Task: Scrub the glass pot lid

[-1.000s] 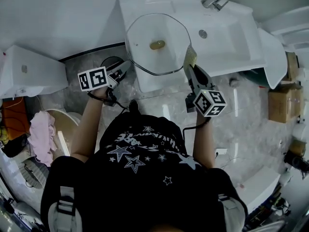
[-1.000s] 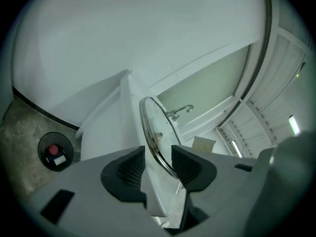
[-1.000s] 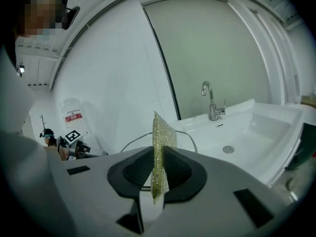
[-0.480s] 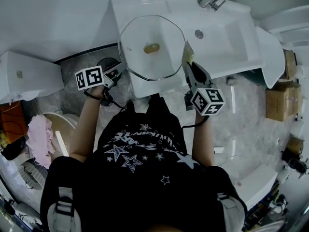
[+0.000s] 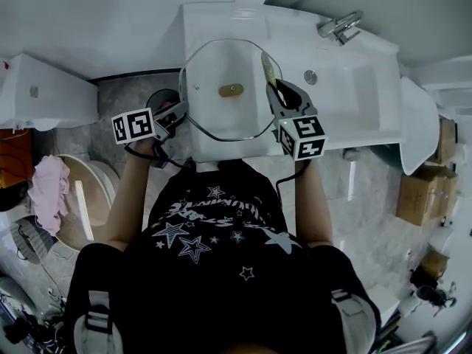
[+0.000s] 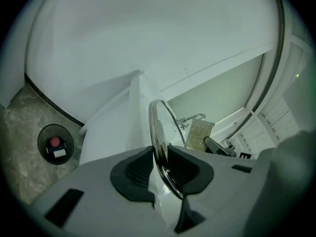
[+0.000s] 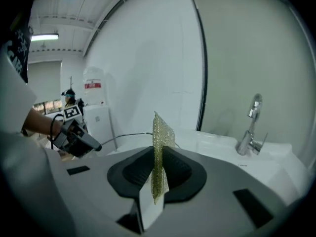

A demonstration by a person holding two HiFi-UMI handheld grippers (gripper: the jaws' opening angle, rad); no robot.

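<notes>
The glass pot lid (image 5: 214, 113), with a brass knob (image 5: 231, 90), is over the left part of the white sink unit (image 5: 354, 105). My left gripper (image 5: 179, 111) is at its left edge. In the left gripper view the metal rim (image 6: 157, 132) runs between the dark pads (image 6: 137, 171); the jaws have just been closing, and my left gripper (image 6: 160, 158) now presses on the rim. My right gripper (image 5: 274, 87) is shut on a gold mesh scrub pad (image 5: 268, 68), held upright over the lid's right side. In the right gripper view the scrub pad (image 7: 161, 137) stands edge-on in my right gripper (image 7: 157, 157).
A chrome faucet (image 5: 338, 25) and the basin's drain (image 5: 310, 77) lie right of the lid. On the floor to the left are a black round bin (image 6: 56, 144), a white cabinet (image 5: 44, 98) and a pink cloth (image 5: 46, 186). Cardboard boxes (image 5: 420, 194) stand at right.
My right gripper has swung left with the scrub pad, from beside the lid's right edge to over the lid. The left jaws have closed onto the lid's rim.
</notes>
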